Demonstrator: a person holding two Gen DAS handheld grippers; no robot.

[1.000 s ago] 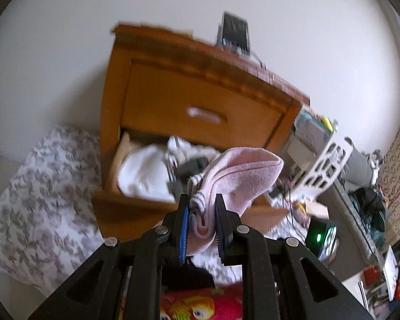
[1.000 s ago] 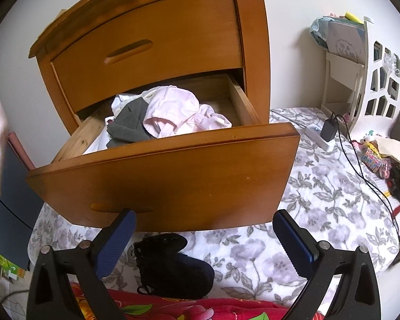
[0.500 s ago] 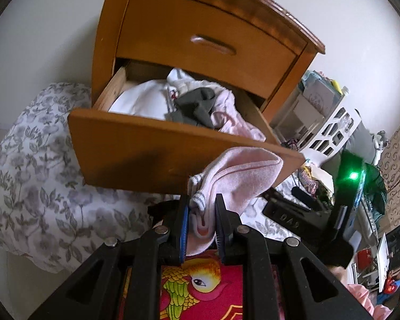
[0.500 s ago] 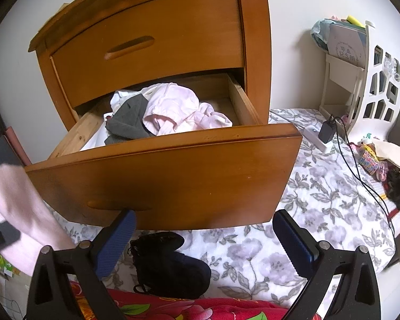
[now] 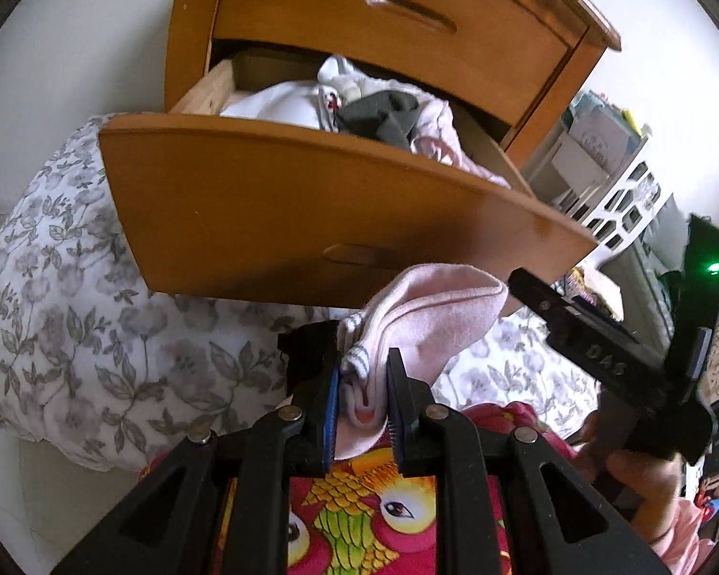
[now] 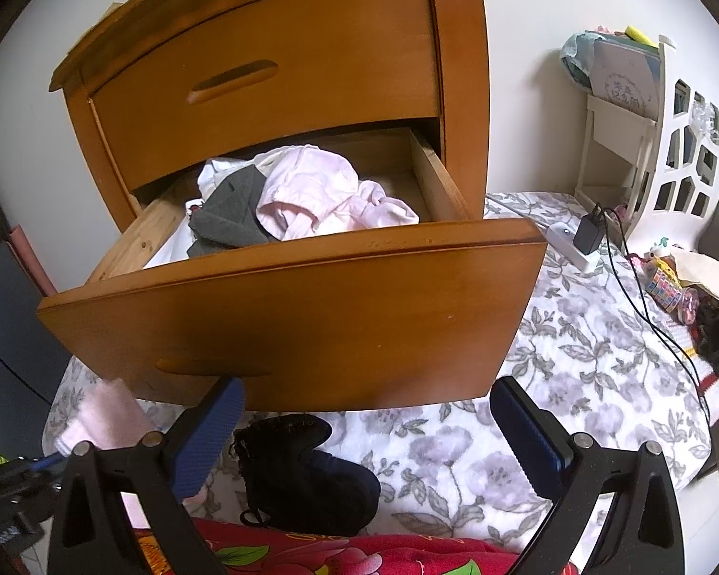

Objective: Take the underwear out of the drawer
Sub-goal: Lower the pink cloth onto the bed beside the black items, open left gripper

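- Since a second ago, the left gripper (image 5: 362, 400) has sunk from drawer height to below the drawer (image 5: 311, 201) front, over the quilt (image 5: 72, 316); jaws nearly closed, clamping a pink garment (image 5: 422, 316).
- Judged: one piece is out, about to be set down beside the black garment (image 6: 307, 474).
- Pink garment: soft knit, striped band.
- Right gripper (image 6: 366, 431): unmoved, wide open, empty.
- Drawer: glossy curved wood, crumpled clothes inside.

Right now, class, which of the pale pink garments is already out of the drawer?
The pink garment clamped in the left gripper, below the drawer front; the other pink one lies inside.
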